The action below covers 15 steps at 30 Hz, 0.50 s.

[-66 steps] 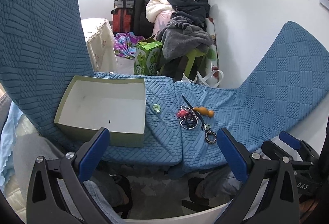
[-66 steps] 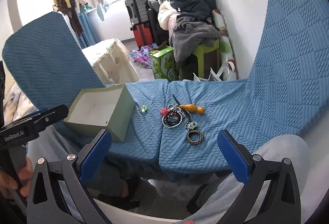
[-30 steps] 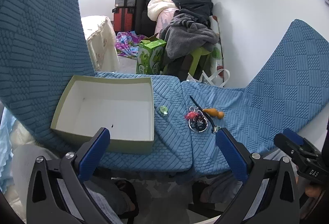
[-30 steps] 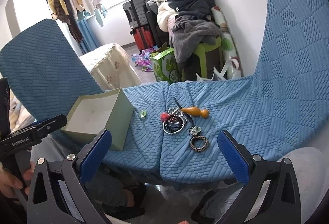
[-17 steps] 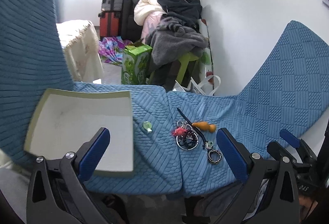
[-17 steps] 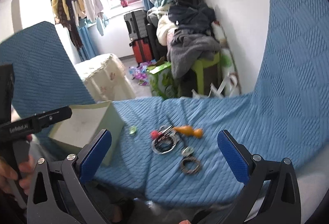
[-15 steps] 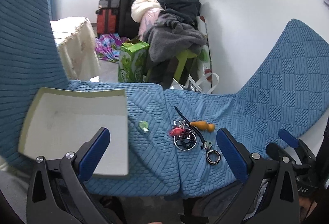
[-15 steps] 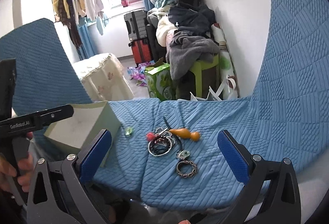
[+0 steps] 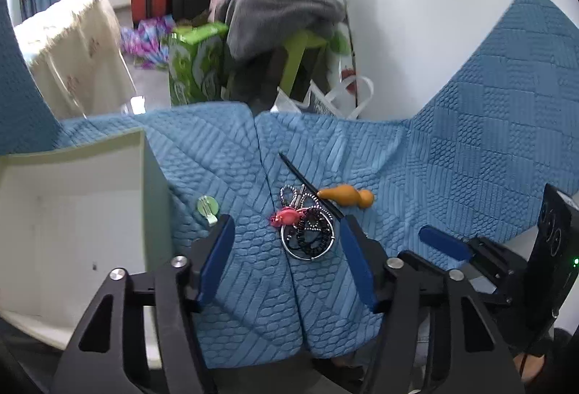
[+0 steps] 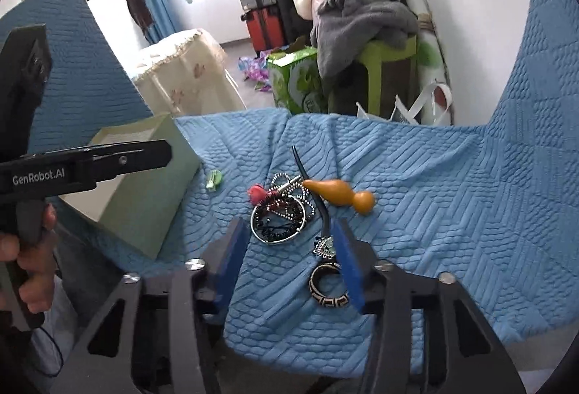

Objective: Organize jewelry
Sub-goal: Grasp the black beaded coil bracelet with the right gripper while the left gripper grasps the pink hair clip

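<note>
**Reporter:** Lying in a tangle on a blue quilted cushion, the jewelry (image 9: pixel 305 231) waits to be sorted: a wire bangle (image 10: pixel 278 224) wound with bead chains, a red charm (image 10: pixel 257 193), an orange gourd (image 10: pixel 340 194), a dark hairpin (image 10: pixel 315 189), a silver pendant (image 10: pixel 325 246) and a patterned ring (image 10: pixel 328 289). A green clip (image 9: pixel 208 208) sits apart, just beside the box (image 9: pixel 72 213).

**Editor:** And the claws?

**Reporter:** Both gape, holding nothing. The left claw (image 9: pixel 286 258) hovers low with the bangle heap between its fingers. The right claw (image 10: pixel 289 258) frames the pendant and ring; its right finger (image 10: pixel 347 271) overlaps them in view, though contact cannot be told.

**Editor:** Which step is this?

**Reporter:** By my reading, the first pick. The box looks empty, so nothing seems sorted yet.

**Editor:** What does the next move need?

**Reporter:** Probably settling on one piece. The ring lies free of the tangle and looks easiest; it calls for dropping the fingers either side, closing gently, then carrying it left to the box. The chains may drag their neighbours along.
</note>
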Available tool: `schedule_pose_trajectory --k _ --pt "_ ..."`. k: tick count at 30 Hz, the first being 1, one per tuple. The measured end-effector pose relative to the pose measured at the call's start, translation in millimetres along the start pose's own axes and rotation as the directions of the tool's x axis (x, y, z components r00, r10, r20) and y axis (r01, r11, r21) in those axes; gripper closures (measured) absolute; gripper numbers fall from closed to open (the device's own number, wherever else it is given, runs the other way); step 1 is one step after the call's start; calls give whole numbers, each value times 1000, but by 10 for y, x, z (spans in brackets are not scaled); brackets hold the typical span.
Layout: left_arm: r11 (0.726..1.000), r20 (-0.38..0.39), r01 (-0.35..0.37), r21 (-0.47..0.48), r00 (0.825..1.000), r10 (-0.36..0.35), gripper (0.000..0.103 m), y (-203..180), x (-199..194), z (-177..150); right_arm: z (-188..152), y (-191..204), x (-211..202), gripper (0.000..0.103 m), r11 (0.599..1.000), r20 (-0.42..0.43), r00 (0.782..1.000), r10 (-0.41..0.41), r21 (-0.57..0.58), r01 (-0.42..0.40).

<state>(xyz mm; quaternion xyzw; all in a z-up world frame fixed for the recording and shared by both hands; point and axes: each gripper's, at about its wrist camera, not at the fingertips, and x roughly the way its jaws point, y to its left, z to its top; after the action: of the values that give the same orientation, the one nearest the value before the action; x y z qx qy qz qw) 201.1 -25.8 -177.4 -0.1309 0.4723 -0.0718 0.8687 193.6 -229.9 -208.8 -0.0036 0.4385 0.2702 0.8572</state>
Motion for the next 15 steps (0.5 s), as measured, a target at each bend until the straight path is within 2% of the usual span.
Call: schedule_pose_trajectory --k 1,4,7,15 --pt "1000 -18 7 -14 1000 -7 44 27 65 11 5 -24 58 62 1000 -13 1000 17 14 -17" --pt "1000 -81 6 -18 997 -8 58 46 279 49 21 -48 209 66 1000 -46 999 23 12 -22" --pt "1000 -111 15 -9 994 -16 58 35 464 83 57 -35 388 70 1000 -71 997 22 -20 -23" --pt "998 -160 61 0 985 -60 64 43 753 94 82 -110 791 81 1000 -128 992 21 -8 -22"
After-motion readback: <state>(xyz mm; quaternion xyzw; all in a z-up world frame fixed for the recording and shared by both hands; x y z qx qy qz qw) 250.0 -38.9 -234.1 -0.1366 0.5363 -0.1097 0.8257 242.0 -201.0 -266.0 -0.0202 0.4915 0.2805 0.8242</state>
